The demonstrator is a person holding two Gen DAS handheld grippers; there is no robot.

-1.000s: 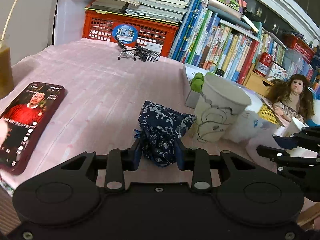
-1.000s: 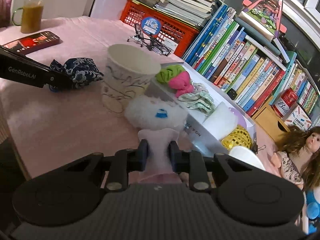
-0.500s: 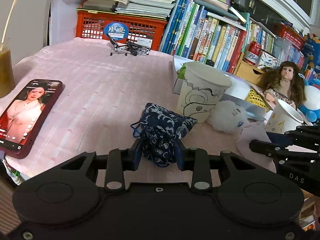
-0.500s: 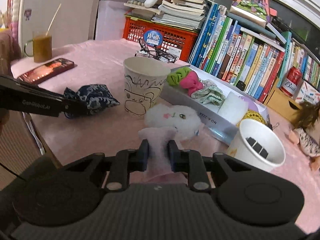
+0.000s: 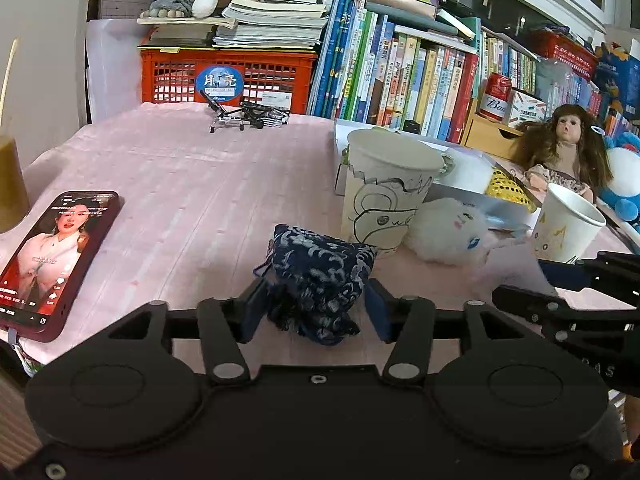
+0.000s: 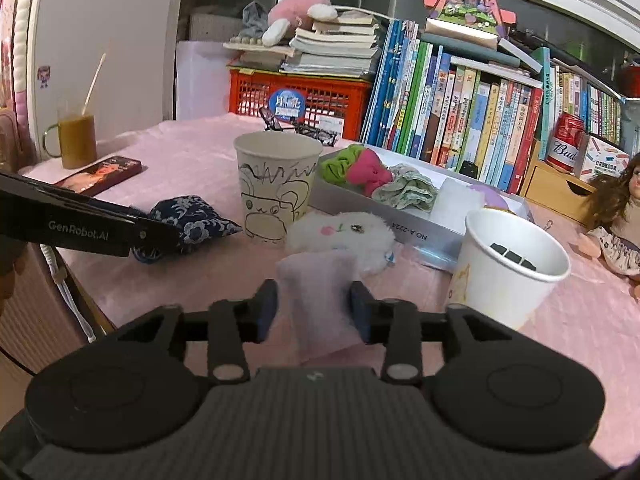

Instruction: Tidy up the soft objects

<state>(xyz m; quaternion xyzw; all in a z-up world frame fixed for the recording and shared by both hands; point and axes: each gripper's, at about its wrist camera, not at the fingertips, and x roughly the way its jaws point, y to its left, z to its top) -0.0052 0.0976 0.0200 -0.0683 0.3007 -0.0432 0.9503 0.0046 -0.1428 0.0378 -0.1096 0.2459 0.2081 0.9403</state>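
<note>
blue pouch [image 5: 320, 280] — between parted left gripper [image 5: 316, 312] jaws

A pink-covered counter [image 5: 192, 184] carries a phone [image 5: 56, 260] lying screen-up at the left edge, a mug [image 6: 78, 140] of brown drink with a straw just behind it, folded glasses [image 5: 248, 114] at the far side, a drawn-on paper cup [image 6: 276, 188] and a second cup [image 6: 508, 268] holding small dark pieces. Behind the counter stand a red crate [image 5: 228, 74] topped with stacked books [image 5: 272, 16], a row of upright books [image 6: 460, 116], and a red can [image 6: 566, 140] on a wooden drawer box [image 6: 556, 184]. A long-haired doll [image 5: 564, 148] sits at the right.
</note>
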